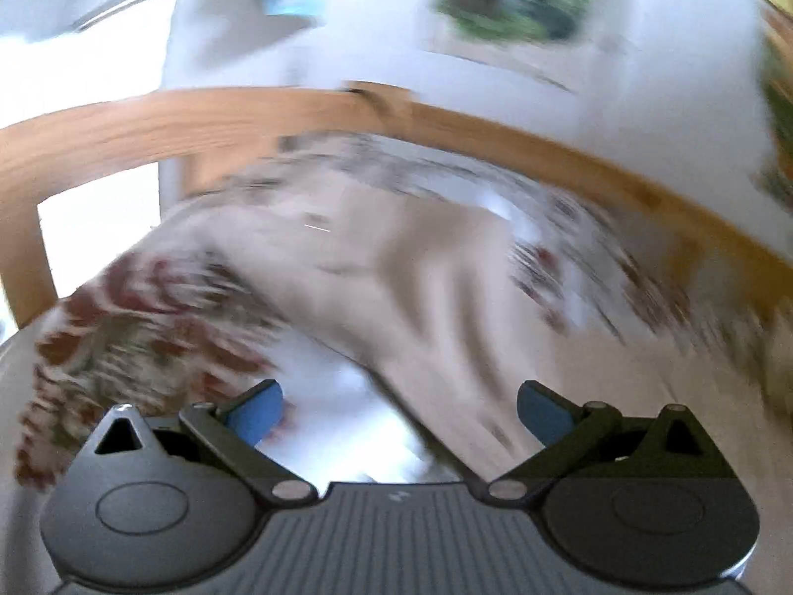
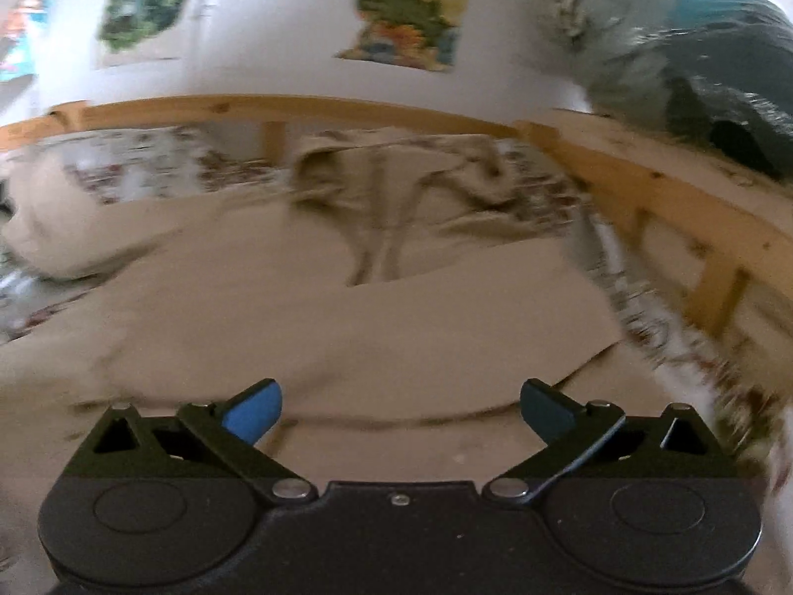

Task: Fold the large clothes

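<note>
Beige cloth garment (image 2: 347, 337), large and soft, lies spread over a bed with a red-and-white patterned cover (image 1: 124, 327); in the right wrist view it fills the picture from 9 to 3 o'clock, with a creased, bunched part (image 2: 396, 183) at 12 o'clock. In the left wrist view the same beige cloth (image 1: 396, 272) runs from the centre down toward 5 o'clock, partly over the patterned cover. A pale wooden bed frame (image 2: 644, 188) curves behind it, from 10 to 3 o'clock, with a white wall and coloured posters (image 2: 406, 10) above. Both views are smeared by motion, so fine folds cannot be read.

The right gripper (image 2: 399, 414) has its blue-padded fingers (image 2: 253, 414) spread wide and grips nothing; it hovers over the near edge of the garment. The left gripper (image 1: 399, 414) is likewise spread wide and empty, with cloth below its 1 o'clock side.

Judging from this, the garment looks laid out but not neatly folded, and the step in hand is a reach for a fresh grip. The next move likely calls for each gripper to pinch an edge or corner and carry it across.
</note>
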### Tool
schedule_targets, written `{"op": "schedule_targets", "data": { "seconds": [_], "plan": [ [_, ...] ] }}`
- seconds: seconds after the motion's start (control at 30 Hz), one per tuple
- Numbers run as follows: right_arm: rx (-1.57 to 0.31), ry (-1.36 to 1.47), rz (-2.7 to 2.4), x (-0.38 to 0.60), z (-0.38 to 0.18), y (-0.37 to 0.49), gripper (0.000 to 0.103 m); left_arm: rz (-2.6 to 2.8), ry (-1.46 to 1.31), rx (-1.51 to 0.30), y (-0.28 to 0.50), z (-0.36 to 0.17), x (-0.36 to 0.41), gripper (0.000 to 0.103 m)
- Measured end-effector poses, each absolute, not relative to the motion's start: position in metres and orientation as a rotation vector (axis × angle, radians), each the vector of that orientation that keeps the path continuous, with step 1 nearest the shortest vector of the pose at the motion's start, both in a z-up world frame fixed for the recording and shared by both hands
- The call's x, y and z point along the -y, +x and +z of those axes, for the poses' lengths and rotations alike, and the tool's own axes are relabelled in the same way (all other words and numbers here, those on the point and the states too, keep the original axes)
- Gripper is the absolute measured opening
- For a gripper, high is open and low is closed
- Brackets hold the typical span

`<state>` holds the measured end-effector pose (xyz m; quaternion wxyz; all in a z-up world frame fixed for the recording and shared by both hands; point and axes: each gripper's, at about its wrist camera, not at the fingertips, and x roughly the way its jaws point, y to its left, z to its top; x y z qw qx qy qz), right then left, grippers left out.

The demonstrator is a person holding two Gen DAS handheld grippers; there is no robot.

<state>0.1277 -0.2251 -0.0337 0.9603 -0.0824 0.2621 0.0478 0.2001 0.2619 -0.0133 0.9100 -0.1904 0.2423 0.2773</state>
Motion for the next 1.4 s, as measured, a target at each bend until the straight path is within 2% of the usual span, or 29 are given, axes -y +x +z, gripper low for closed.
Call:
{"op": "schedule_targets", "data": {
  "seconds": [0.27, 0.3, 0.33, 0.37, 0.4, 0.43, 0.47, 0.53, 0.6, 0.7, 0.83, 1.13, 1.27, 1.4],
  "plan": [
    [-0.607, -0.105, 0.192, 0.192, -0.043, 0.096, 0.102, 0.628, -0.783, -0.379, 0.194, -0.017, -0.349, 0.099],
    [-0.605, -0.108, 0.174, 0.193, -0.043, 0.097, 0.102, 0.628, -0.8, -0.373, 0.195, -0.017, -0.352, 0.089],
    [-0.606, -0.11, 0.157, 0.195, -0.041, 0.099, 0.102, 0.645, -0.806, -0.374, 0.196, -0.017, -0.355, 0.074],
    [-0.61, -0.109, 0.148, 0.199, -0.043, 0.099, 0.102, 0.671, -0.807, -0.379, 0.197, -0.018, -0.358, 0.068],
    [-0.613, -0.107, 0.139, 0.201, -0.044, 0.098, 0.102, 0.681, -0.809, -0.374, 0.198, -0.019, -0.36, 0.056],
    [-0.618, -0.103, 0.13, 0.203, -0.044, 0.098, 0.102, 0.679, -0.812, -0.362, 0.198, -0.02, -0.36, 0.036],
    [-0.623, -0.1, 0.124, 0.205, -0.046, 0.096, 0.102, 0.666, -0.82, -0.353, 0.199, -0.022, -0.364, 0.026],
    [-0.636, -0.092, 0.114, 0.207, -0.049, 0.095, 0.102, 0.64, -0.825, -0.315, 0.195, -0.021, -0.361, 0.01],
    [-0.638, -0.092, 0.107, 0.207, -0.049, 0.094, 0.102, 0.611, -0.804, -0.246, 0.192, -0.02, -0.355, 0.003],
    [-0.629, -0.107, 0.098, 0.206, -0.048, 0.092, 0.102, 0.557, -0.763, -0.2, 0.189, -0.009, -0.342, 0.0],
    [-0.61, -0.112, 0.095, 0.206, -0.044, 0.085, 0.102, 0.379, -0.668, -0.091, 0.18, 0.034, -0.308, 0.0],
    [-0.576, -0.075, 0.079, 0.219, -0.038, 0.066, 0.102, -0.091, -0.375, 0.016, 0.172, 0.12, -0.147, 0.0],
    [-0.556, -0.075, 0.063, 0.228, -0.038, 0.059, 0.102, -0.329, -0.312, -0.045, 0.182, 0.125, -0.051, 0.0],
    [-0.537, -0.072, 0.041, 0.24, -0.04, 0.052, 0.102, -0.514, -0.237, -0.192, 0.195, 0.094, 0.035, 0.0]
  ]
}}
